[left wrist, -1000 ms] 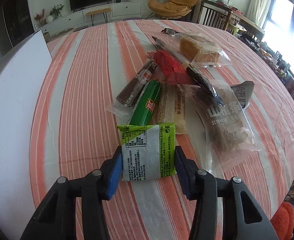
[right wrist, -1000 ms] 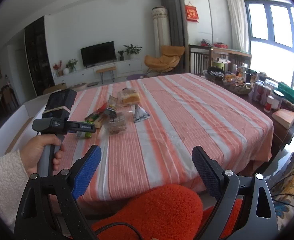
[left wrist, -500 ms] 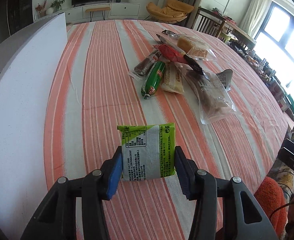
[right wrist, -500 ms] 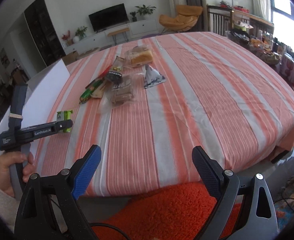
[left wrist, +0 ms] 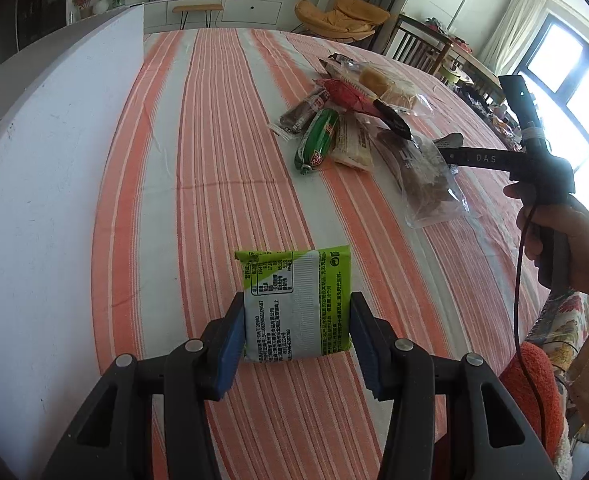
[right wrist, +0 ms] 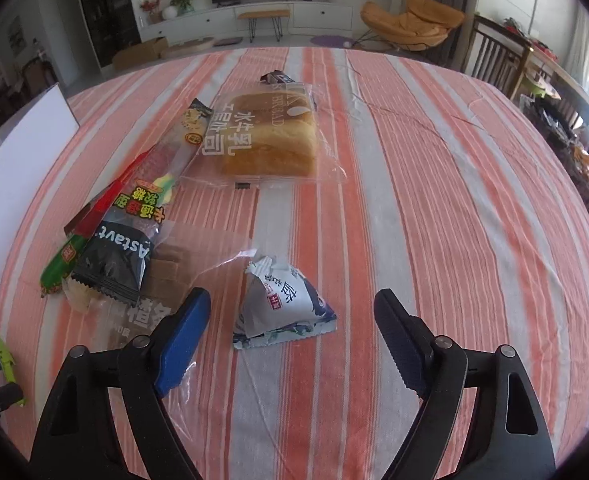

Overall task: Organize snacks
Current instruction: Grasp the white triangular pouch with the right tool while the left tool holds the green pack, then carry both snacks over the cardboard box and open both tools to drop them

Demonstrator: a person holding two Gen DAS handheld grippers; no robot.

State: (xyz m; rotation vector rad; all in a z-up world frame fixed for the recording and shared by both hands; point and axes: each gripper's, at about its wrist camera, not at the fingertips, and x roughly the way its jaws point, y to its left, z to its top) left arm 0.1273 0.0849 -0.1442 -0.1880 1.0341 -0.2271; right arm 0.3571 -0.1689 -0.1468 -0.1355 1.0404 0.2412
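The left gripper (left wrist: 296,338) is closed on a flat green-and-white foil snack packet (left wrist: 297,303), pinched by its two side edges between the blue pads and held just above the orange-and-white striped tabletop (left wrist: 222,152), near its front edge. To its left lies a wide white board (left wrist: 42,184); whether that is where the packet is meant to go cannot be told.

The right gripper (right wrist: 290,322) is open and holds nothing. It hovers low over the tabletop with a small white-and-blue pyramid-shaped pouch (right wrist: 282,306) lying between its fingers, untouched.

Beyond sits the rest of the pile, well apart from the held packet: a clear bag of sliced bread (right wrist: 268,140), a black sachet with white lettering (right wrist: 112,258), a green sausage-shaped stick (left wrist: 318,142), a clear bag of brown pieces (left wrist: 424,178), a long red wrapper (left wrist: 350,94) and a dark brown bar (left wrist: 302,114), several overlapping.

As a judgement, the task is at an early stage: one snack is lifted clear, none shows as sorted, and most remain heaped together.
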